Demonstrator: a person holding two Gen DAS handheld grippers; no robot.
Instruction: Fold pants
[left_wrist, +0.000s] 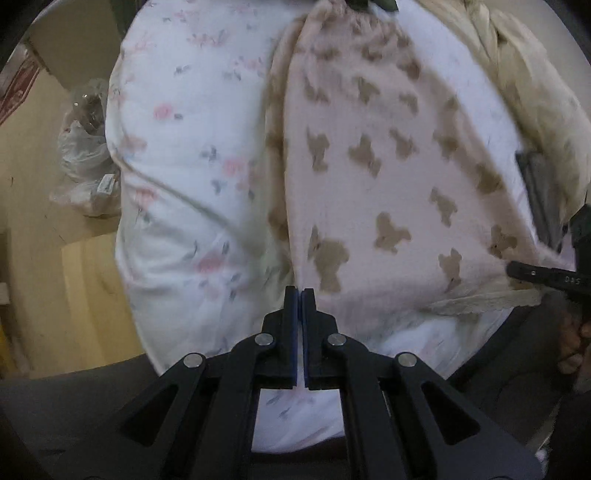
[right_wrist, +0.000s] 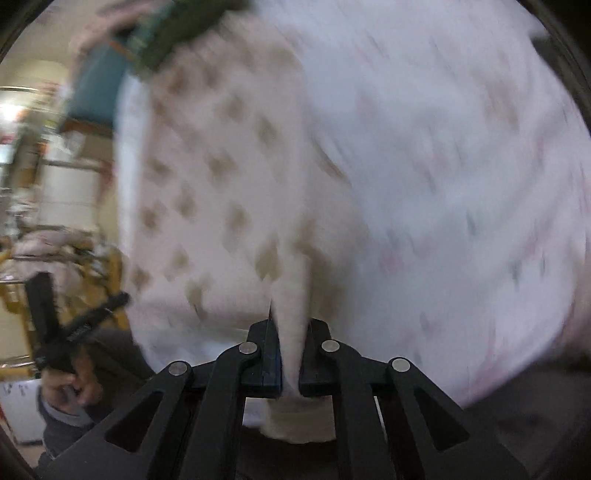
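Observation:
The pants (left_wrist: 369, 173) are pale pink with brown bear prints and a lace hem, lying spread on a white floral bedsheet (left_wrist: 177, 155). My left gripper (left_wrist: 300, 295) is shut at the pants' near edge; I cannot tell whether cloth is pinched between its pads. My right gripper (right_wrist: 290, 325) is shut on a fold of the pants (right_wrist: 221, 166), with cloth running between its fingers; this view is motion-blurred. The right gripper also shows at the right edge of the left wrist view (left_wrist: 543, 277). The left gripper shows at lower left of the right wrist view (right_wrist: 85, 325).
A clear plastic bag (left_wrist: 85, 147) lies on the floor left of the bed. A cream quilt (left_wrist: 517, 74) is bunched at the far right. A dark green and teal item (right_wrist: 147, 40) lies at the pants' far end. Shelves and clutter (right_wrist: 44, 184) stand at left.

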